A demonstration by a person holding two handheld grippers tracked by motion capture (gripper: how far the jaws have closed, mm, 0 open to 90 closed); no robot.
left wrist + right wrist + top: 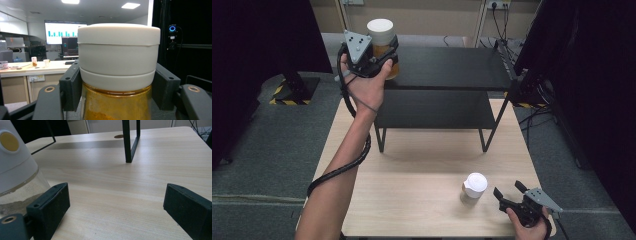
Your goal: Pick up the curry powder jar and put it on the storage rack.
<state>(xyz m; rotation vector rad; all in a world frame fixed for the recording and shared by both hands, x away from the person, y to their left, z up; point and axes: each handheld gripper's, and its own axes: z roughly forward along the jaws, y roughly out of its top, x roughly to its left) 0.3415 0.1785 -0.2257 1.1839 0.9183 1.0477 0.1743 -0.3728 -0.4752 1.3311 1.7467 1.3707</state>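
Gripping an amber jar [384,47] with a broad white lid just under that lid, the left gripper [382,52] holds it upright above the black shelf's [447,67] left end. Its own view adds orange powder inside and an office with a chart screen [63,32]. The right gripper [511,192] rests spread on the wooden table [422,155], beside a second white-capped jar [474,187].

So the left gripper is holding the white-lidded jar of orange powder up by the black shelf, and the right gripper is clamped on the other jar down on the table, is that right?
Not quite. The right gripper is not clamped on the other jar: the right gripper view shows its jaws wide open over bare table, the jar beside them. The left gripper does hold the orange-powder jar by the black shelf.
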